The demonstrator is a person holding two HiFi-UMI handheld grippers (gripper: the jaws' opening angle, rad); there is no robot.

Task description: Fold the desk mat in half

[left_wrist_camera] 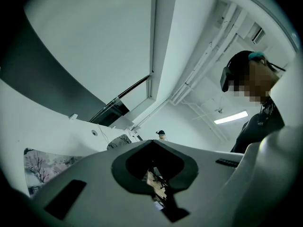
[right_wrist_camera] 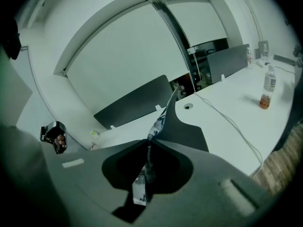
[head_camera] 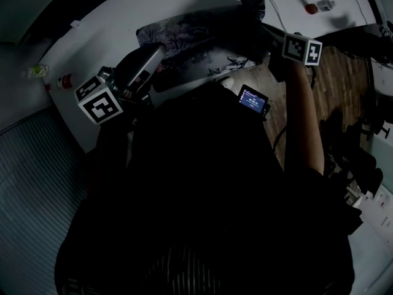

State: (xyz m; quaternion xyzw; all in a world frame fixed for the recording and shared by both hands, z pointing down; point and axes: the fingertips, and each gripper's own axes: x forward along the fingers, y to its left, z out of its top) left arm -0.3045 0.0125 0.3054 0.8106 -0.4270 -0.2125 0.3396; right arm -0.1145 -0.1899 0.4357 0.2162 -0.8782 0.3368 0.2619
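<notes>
Desk mat [right_wrist_camera: 187,129] pinched by its edge above the white worktop [right_wrist_camera: 222,108]

The right hand-held gripper [right_wrist_camera: 149,143] clamps the blossom-print mat's edge, which rises just ahead of its tips with the dark underside showing. The rest lies on the worktop beyond. The left hand-held gripper [left_wrist_camera: 152,141] has its jaws pressed together, with the mat low to its left.

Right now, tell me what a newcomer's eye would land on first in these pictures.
The right gripper grabs attention first: in its own view it is closed on an edge of the desk mat, which stands up from the jaws, blossom print on one face, dark backing on the other. In the head view the person's dark torso fills the middle, and a small lit screen glows just right of centre.
</notes>
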